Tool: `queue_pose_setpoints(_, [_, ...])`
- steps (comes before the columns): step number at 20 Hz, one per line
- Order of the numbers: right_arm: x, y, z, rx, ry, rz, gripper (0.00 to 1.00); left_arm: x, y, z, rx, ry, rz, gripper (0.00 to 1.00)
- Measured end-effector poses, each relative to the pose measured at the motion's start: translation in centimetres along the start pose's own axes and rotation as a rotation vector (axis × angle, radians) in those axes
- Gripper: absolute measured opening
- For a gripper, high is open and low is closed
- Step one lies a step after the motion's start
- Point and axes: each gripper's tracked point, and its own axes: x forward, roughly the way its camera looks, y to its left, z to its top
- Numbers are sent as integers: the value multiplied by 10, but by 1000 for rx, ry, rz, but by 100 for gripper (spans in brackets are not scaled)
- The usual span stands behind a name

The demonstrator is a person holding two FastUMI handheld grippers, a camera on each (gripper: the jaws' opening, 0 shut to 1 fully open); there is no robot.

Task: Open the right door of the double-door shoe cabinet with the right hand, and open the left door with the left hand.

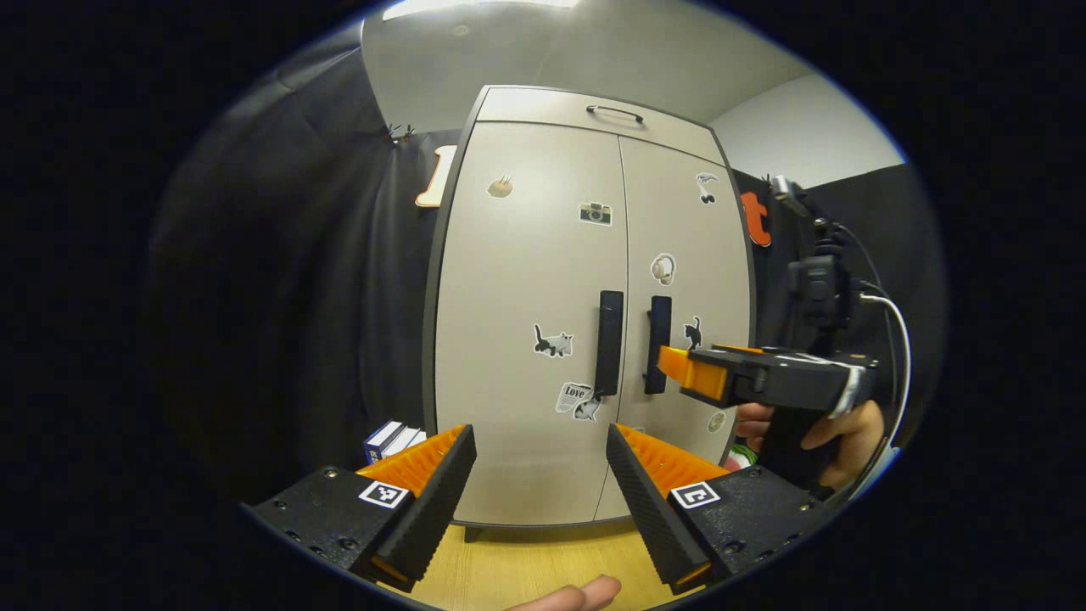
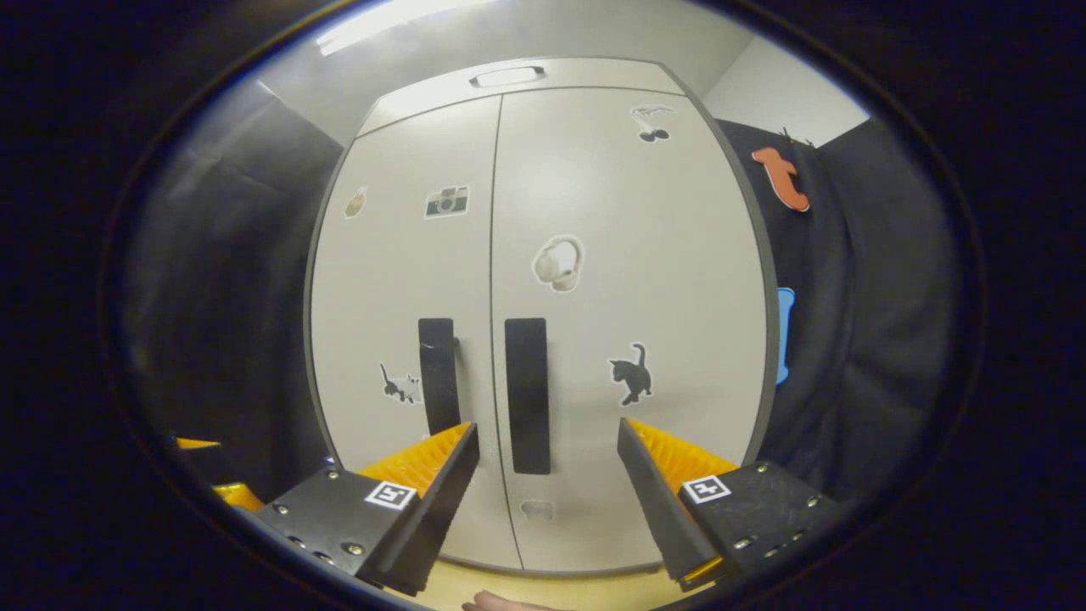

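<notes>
Both doors of the shoe cabinet (image 2: 543, 322) are shut, so nothing is done yet. The right gripper (image 2: 547, 475) is near the right door's handle (image 2: 528, 395), fingers apart. The left gripper (image 1: 540, 475) waits with fingers apart too.

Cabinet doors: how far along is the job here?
Nothing is done: both doors are shut. In hand: the right gripper, open, faces the right handle without touching it. The left gripper is open, short of the left handle. Left: grip and pull the right door, then the left door.
</notes>
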Motion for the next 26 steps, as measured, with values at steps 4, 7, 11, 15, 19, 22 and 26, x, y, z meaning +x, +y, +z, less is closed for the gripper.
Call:
queue_pose_setpoints(4, [24,3,1,56,21,4,98,-9,6,-1,4,7,-6,96])
queue_pose_setpoints(7, [38,-4,8,74,23,-27,87,-11,17,-3,10,13,9,97])
queue_pose_setpoints(11, [50,3,0,22,53,-26,69,-13,27,-7,0,21,22,97])
queue_pose_setpoints(15, [63,7,-7,-2,59,-34,42,-16,27,-12,-3,22,4,97])
queue_pose_setpoints(19, [56,10,-6,-46,48,-27,29,-16,32,-23,1,48,15,97])
queue_pose_setpoints(22, [59,10,-7,-66,65,-45,20,-17,34,-24,-13,52,29,97])
queue_pose_setpoints(26, [54,8,-8,-81,71,-70,20,-24,37,-22,-15,53,38,97])
